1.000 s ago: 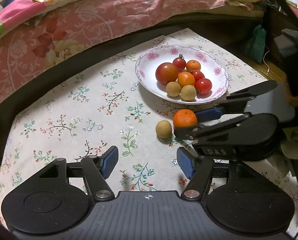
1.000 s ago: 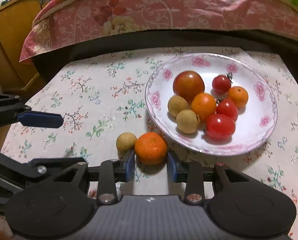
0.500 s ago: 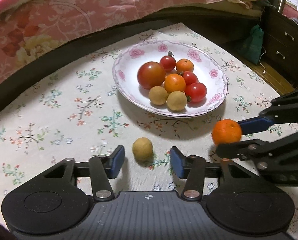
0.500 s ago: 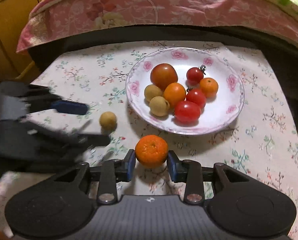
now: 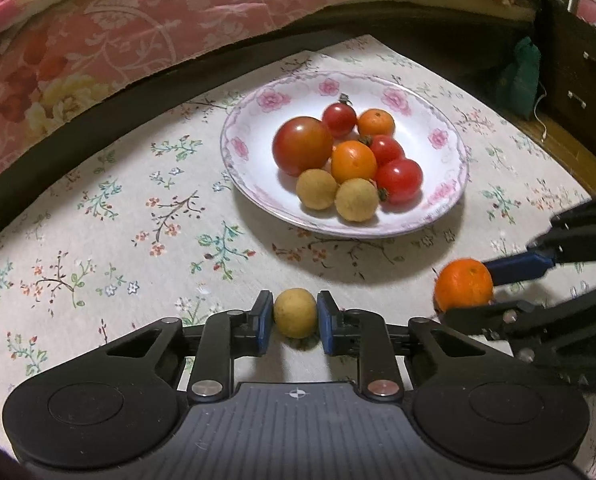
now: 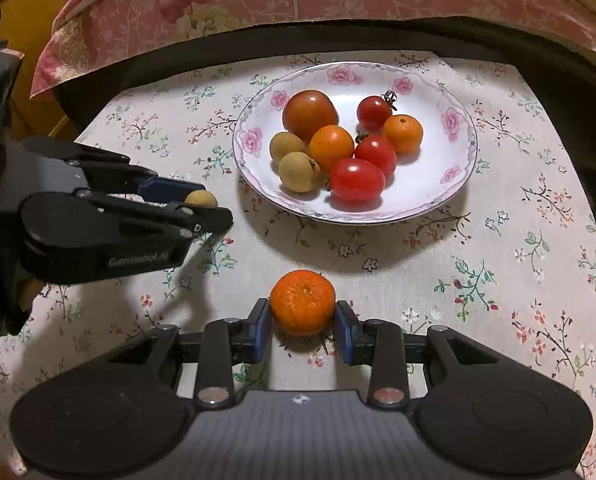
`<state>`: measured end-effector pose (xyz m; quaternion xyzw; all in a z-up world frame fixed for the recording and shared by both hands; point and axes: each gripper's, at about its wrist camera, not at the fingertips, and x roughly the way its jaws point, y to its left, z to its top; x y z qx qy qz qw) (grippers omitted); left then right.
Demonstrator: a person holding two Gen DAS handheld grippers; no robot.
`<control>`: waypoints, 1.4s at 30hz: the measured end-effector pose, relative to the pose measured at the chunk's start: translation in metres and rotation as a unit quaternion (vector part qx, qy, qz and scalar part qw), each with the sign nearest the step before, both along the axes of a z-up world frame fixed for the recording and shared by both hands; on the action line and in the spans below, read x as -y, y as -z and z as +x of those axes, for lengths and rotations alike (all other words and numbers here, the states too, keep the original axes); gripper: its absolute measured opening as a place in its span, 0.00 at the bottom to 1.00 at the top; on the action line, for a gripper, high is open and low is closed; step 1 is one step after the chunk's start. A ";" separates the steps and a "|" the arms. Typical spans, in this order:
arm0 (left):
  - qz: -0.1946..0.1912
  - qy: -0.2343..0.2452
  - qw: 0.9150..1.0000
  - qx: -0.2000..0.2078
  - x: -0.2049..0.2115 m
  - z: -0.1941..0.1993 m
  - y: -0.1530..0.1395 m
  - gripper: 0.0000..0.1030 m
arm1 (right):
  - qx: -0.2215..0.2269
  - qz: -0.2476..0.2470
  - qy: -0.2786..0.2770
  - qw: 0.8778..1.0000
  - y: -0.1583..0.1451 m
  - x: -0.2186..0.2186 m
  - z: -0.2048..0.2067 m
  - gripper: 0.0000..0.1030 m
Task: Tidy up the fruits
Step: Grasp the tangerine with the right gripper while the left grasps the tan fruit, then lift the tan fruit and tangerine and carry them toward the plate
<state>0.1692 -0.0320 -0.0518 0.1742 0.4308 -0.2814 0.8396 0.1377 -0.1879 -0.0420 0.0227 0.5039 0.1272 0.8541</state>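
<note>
A white plate with pink flowers (image 5: pixel 442 192) (image 6: pixel 454 184) holds several tomatoes, small oranges and two tan longans. My left gripper (image 5: pixel 295 316) is shut on a tan longan (image 5: pixel 295 312), in front of the plate; it also shows in the right wrist view (image 6: pixel 201 199). My right gripper (image 6: pixel 302 320) is shut on an orange mandarin (image 6: pixel 302 302), held above the cloth in front of the plate. The mandarin also shows in the left wrist view (image 5: pixel 464 285), at the right.
A floral tablecloth (image 5: pixel 97 240) covers the table. A bed with a pink patterned quilt (image 5: pixel 97 40) runs along the far edge. A dark drawer cabinet (image 5: pixel 578 80) and a green bag (image 5: pixel 518 76) stand at the right. A yellow wooden cabinet (image 6: pixel 21 60) is at the left.
My left gripper has closed on the longan. My right gripper still holds the mandarin, and the plate now looks closer in both views.
</note>
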 end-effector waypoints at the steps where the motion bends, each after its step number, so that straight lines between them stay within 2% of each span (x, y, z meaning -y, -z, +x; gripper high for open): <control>1: 0.002 0.002 1.000 0.001 -0.001 -0.002 0.000 0.30 | 0.000 -0.001 0.000 1.000 0.000 0.001 0.000 0.33; 8: 0.013 0.011 1.000 0.001 -0.006 -0.020 -0.004 0.29 | 0.008 -0.002 -0.007 1.000 0.002 -0.001 -0.001 0.34; 14: 0.005 0.006 1.000 -0.003 -0.016 -0.040 -0.012 0.30 | 0.004 -0.002 -0.007 1.000 0.002 -0.001 0.000 0.35; 15: 0.006 0.006 1.000 -0.004 -0.016 -0.042 -0.011 0.30 | 0.003 -0.006 -0.009 1.000 0.001 -0.002 0.001 0.35; 17: 0.008 0.005 1.000 -0.009 -0.017 -0.043 -0.008 0.30 | 0.003 -0.006 -0.012 1.000 0.001 -0.003 0.002 0.42; 19: 0.014 0.010 1.000 -0.011 -0.015 -0.045 -0.005 0.31 | 0.003 -0.008 -0.013 1.000 0.002 -0.005 0.002 0.43; 28: 0.015 0.012 1.000 -0.010 -0.020 -0.044 -0.003 0.43 | 0.011 -0.010 -0.024 1.000 0.002 -0.005 0.005 0.44; 30: 0.020 0.010 1.000 -0.007 -0.019 -0.045 -0.004 0.49 | 0.013 -0.008 -0.026 1.000 0.002 -0.004 0.004 0.44; 36: 0.013 -0.018 1.000 -0.015 -0.027 -0.050 -0.004 0.53 | 0.023 -0.012 -0.039 0.999 0.004 -0.005 0.000 0.48; 37: 0.013 -0.022 1.000 -0.017 -0.027 -0.052 -0.004 0.53 | 0.023 -0.013 -0.040 0.999 0.004 -0.006 0.001 0.50; 38: 0.012 -0.024 1.000 -0.017 -0.028 -0.054 -0.004 0.53 | 0.022 -0.011 -0.040 0.999 0.004 -0.006 0.001 0.58; 40: 0.013 -0.025 0.999 -0.017 -0.028 -0.056 -0.005 0.53 | 0.010 -0.005 -0.044 0.999 0.005 -0.007 0.003 0.67; 42: 0.010 -0.034 0.999 -0.021 -0.031 -0.058 -0.004 0.53 | 0.008 0.001 -0.043 0.999 0.005 -0.007 0.003 0.68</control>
